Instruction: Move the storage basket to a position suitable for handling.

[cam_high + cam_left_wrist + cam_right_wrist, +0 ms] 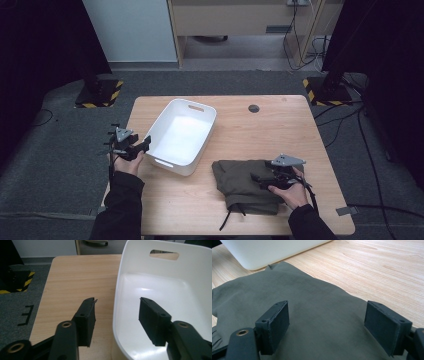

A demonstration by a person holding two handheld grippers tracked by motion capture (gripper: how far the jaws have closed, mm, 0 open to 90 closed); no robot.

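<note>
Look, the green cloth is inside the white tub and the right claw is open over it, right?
Not quite. The green cloth lies folded on the table, beside the white tub, not inside it; the high view shows this. The right claw is indeed open over the cloth.

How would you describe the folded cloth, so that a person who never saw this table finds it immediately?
Look at the wooden table, at the corner near the person's right hand. The olive-green folded cloth lies flat there, under the right gripper. It is the one soft, dark thing, while its neighbour, the white tub, is hard and bright.
</note>
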